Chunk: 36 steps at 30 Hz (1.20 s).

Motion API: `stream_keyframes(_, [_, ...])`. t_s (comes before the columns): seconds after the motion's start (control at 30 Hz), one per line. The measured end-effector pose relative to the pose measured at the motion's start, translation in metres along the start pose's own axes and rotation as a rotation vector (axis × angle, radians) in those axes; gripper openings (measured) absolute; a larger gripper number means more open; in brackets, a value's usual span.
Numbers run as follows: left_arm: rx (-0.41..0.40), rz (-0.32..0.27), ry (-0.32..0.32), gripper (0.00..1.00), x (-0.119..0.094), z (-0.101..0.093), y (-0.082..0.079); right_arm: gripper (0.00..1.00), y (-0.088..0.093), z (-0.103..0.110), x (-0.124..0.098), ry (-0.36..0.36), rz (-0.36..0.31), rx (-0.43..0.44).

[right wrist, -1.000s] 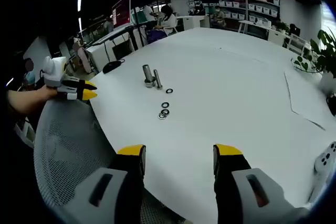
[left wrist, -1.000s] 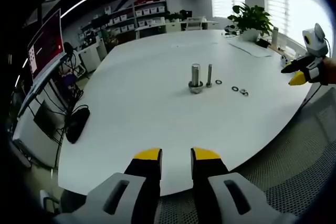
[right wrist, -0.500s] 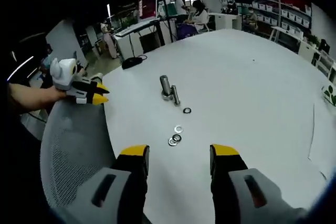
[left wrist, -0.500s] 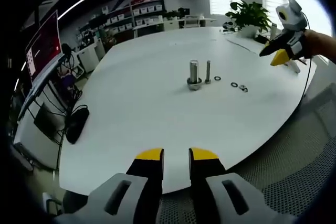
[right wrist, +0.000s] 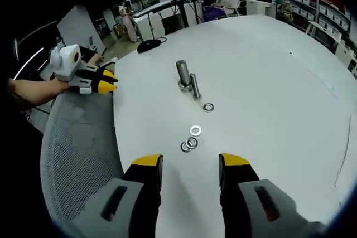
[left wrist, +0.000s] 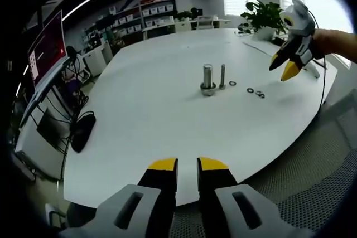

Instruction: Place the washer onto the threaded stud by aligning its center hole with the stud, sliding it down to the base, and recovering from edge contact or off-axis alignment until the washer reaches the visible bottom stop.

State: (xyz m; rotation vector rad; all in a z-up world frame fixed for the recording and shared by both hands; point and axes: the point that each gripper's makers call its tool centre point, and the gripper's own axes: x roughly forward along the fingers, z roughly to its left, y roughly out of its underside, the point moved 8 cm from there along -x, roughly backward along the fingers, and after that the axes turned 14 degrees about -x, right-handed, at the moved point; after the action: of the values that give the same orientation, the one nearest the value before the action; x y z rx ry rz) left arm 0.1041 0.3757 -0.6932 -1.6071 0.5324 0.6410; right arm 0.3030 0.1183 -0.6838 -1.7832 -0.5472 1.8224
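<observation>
On the white table [left wrist: 139, 110] a thick bolt [left wrist: 208, 78] stands upright, and a thinner threaded stud [left wrist: 222, 76] stands upright just beside it. One washer [left wrist: 232, 83] lies by the stud, with more washers [left wrist: 255, 92] a little farther off. In the right gripper view I see the bolt [right wrist: 183, 74], the stud [right wrist: 195, 86], a lone washer [right wrist: 208, 107], another washer [right wrist: 196, 130] and an overlapping pair [right wrist: 188, 145]. My right gripper [right wrist: 191, 161] is open and empty, hovering short of the pair; it also appears from outside [left wrist: 283, 67]. My left gripper [left wrist: 188, 165] hangs off the table's edge, jaws narrowly apart and empty.
A mesh chair [right wrist: 78, 154] sits under the table's near edge, where a hand holds the left gripper [right wrist: 103, 81]. A black object [left wrist: 82, 129] lies at the table's left side. A potted plant [left wrist: 265, 15] and papers [left wrist: 268, 48] occupy the far end.
The right gripper has moved in over the table toward the washers and tipped downward. The left gripper's jaws have drawn closer together; it has stayed near the table's edge.
</observation>
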Motion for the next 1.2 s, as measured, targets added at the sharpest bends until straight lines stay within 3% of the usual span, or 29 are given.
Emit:
stream_keyframes(0.17, [-0.007,0.004,0.001,0.08,0.000,0.000,0.000,0.43,-0.003,-0.005,0.008,0.013,0.057,-0.040])
stream_keyframes(0.33, [-0.010,-0.002,0.001,0.08,0.000,0.000,0.000,0.37,-0.003,-0.009,0.018,-0.002,0.110,-0.054])
stream_keyframes(0.4, [-0.010,-0.006,0.002,0.07,-0.001,0.000,0.000,0.32,-0.004,-0.009,0.021,0.002,0.121,-0.103])
stream_keyframes(0.67, [-0.001,0.003,-0.003,0.07,-0.001,-0.001,0.001,0.31,-0.006,-0.007,0.038,-0.019,0.191,-0.099])
stream_keyframes(0.87, [0.005,0.012,-0.012,0.07,-0.001,0.000,0.002,0.29,-0.008,0.010,0.046,-0.069,0.246,-0.191])
stream_keyframes(1.2, [0.007,0.008,-0.013,0.07,-0.001,0.000,0.002,0.28,-0.004,0.008,0.053,-0.079,0.311,-0.255])
